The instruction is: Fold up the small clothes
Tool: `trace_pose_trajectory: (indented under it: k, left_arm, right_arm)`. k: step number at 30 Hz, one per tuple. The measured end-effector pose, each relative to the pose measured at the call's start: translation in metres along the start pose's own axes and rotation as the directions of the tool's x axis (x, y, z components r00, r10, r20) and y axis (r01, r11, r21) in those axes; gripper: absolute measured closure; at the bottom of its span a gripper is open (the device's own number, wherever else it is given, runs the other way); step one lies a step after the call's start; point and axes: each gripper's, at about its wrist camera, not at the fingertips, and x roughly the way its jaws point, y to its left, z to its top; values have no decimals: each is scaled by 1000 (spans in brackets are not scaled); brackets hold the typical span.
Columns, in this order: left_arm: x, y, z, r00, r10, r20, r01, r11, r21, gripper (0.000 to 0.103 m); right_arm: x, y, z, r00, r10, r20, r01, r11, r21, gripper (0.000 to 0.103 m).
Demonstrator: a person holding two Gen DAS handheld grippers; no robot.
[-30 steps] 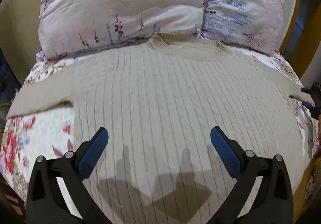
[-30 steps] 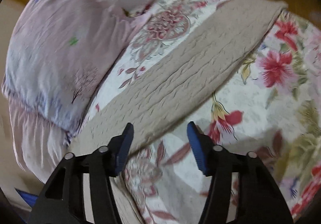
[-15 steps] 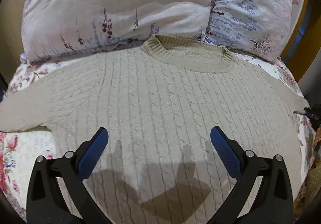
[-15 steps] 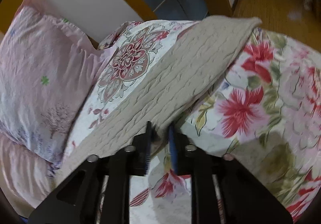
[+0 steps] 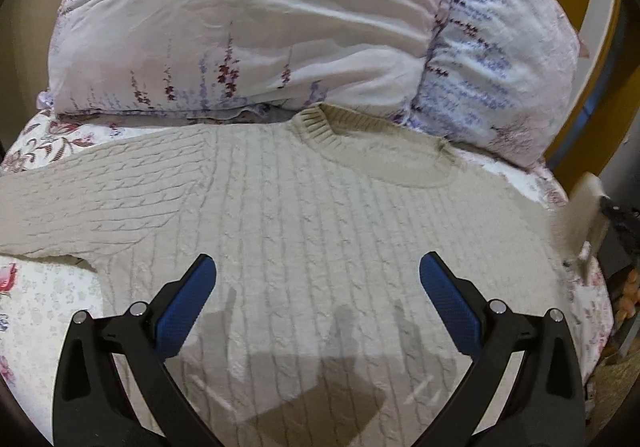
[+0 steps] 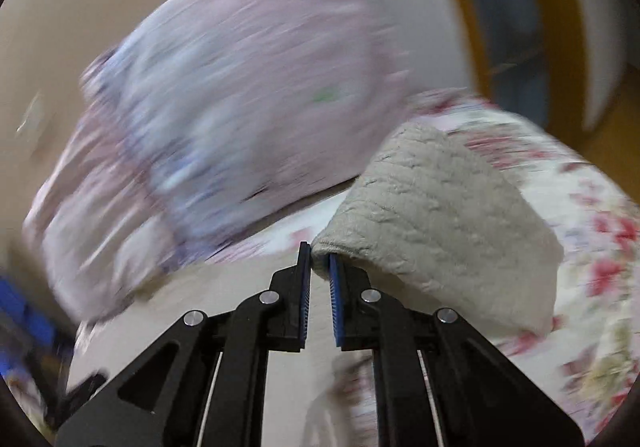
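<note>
Sweater (image 5: 320,231) fabric is seen from the left wrist spread flat on the bed (image 5: 44,311), collar touching the pillow (image 5: 248,27) at the head edge, so it can be folded. The left gripper (image 5: 318,279) is held above its chest, fingers (image 5: 188,299) wide apart and empty. At the bed's right edge the sleeve is lifted.

From the right wrist, much blurred, the right gripper (image 6: 319,259) is nearly closed on the sleeve (image 6: 432,215), pinched at its edge, judged for folding inward. No writing is legible.
</note>
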Motion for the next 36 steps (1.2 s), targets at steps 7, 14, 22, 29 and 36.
trace_pose_trajectory:
  k: [7, 14, 22, 29, 36]
  left_arm:
    - [4, 0, -1, 997, -75, -36, 73, 996, -49, 2]
    - [0, 4, -2, 994, -108, -29, 106, 992, -63, 2]
    - [-4, 9, -2, 988, -154, -15, 152, 984, -93, 2]
    - [-13, 21, -4, 978, -210, 22, 211, 969, -125, 2]
    - [-13, 27, -4, 964, -264, 21, 263, 945, -193, 2]
  right_arm:
    - [65, 73, -71, 954, 93, -285, -139, 980, -143, 93]
    - [67, 40, -69, 934, 168, -315, -147, 985, 87, 43]
    - [51, -12, -40, 975, 86, -203, -26, 959, 282, 60]
    - [52, 45, -20, 988, -104, -110, 108, 994, 34, 90]
    - [80, 187, -66, 940, 119, -319, -229, 914, -334, 81]
